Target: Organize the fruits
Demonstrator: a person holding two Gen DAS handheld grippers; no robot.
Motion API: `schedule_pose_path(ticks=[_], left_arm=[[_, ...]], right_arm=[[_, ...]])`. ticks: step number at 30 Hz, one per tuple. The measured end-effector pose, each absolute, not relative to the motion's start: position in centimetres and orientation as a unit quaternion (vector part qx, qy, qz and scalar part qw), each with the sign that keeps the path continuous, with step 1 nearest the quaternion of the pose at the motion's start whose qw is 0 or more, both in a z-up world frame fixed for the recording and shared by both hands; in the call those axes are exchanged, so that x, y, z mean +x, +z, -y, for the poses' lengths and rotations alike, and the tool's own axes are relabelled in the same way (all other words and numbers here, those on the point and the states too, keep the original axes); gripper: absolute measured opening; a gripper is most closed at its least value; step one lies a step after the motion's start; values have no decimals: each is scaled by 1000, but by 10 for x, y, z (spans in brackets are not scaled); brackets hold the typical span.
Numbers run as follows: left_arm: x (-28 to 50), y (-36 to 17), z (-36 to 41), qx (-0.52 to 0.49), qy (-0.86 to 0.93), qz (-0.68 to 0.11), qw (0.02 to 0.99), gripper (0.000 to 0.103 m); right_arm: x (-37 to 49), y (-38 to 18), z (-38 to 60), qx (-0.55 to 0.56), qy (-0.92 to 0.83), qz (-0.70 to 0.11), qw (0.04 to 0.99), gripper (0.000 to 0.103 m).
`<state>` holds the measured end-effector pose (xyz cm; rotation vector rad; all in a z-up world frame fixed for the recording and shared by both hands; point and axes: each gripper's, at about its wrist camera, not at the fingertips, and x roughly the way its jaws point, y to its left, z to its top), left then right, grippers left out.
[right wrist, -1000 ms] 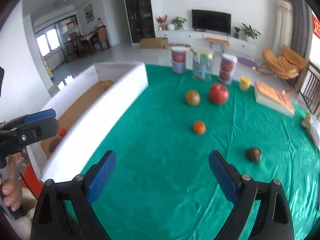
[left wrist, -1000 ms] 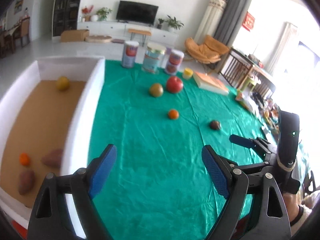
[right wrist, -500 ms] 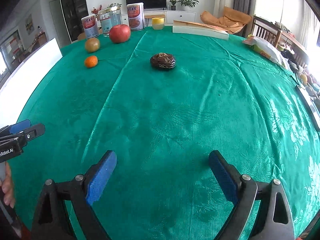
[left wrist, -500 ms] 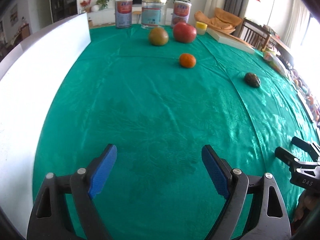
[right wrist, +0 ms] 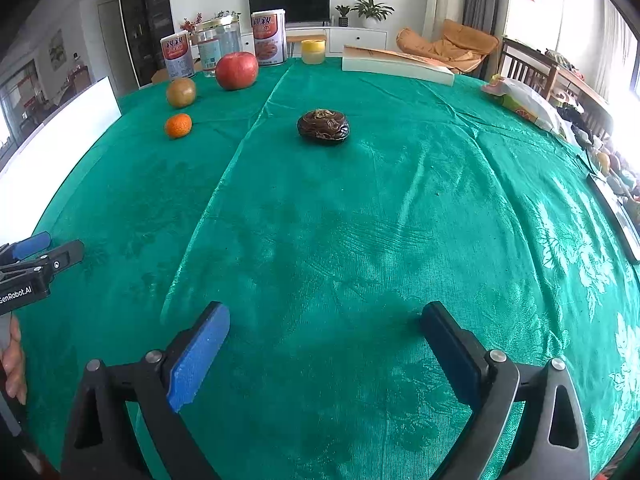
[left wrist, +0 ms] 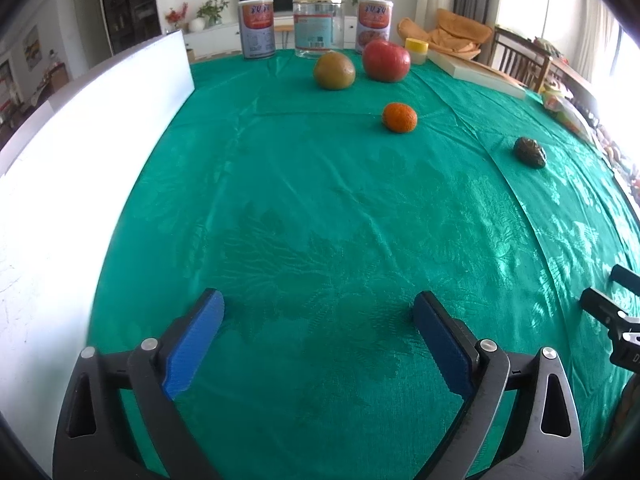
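Four fruits lie on the green tablecloth (left wrist: 320, 200), far ahead of both grippers: a red apple (left wrist: 386, 60), a green-brown round fruit (left wrist: 334, 71), a small orange (left wrist: 399, 117) and a dark wrinkled fruit (left wrist: 530, 152). The right wrist view has the dark fruit (right wrist: 323, 126) nearest, with the orange (right wrist: 178, 125) and apple (right wrist: 236, 70) further left. My left gripper (left wrist: 318, 304) hangs low over bare cloth, its jaws opening with nothing between them. My right gripper (right wrist: 326, 312) is open and empty too. The white box wall (left wrist: 100, 120) stands at the left.
Two printed tins (left wrist: 256, 28) and a clear jar (left wrist: 318, 24) line the far table edge, beside a yellow-lidded pot (left wrist: 416, 50) and a flat book (left wrist: 476, 70). A snack packet (right wrist: 524, 100) lies at the right edge. A hand (right wrist: 12, 360) holds the left gripper.
Both grippers have dropped close to the tablecloth. The inside of the white box has gone out of view, only its wall shows. The left jaws stand a little wider.
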<state>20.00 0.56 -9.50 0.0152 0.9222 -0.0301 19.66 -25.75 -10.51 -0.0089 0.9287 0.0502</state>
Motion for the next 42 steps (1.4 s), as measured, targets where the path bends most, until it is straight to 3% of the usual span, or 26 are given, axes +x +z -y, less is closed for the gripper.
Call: schedule_pose_path(ticks=[42], left_arm=[[201, -96, -6, 8, -13, -445, 895, 99]], right_arm=[[196, -105, 258, 4, 34, -448, 893, 101]])
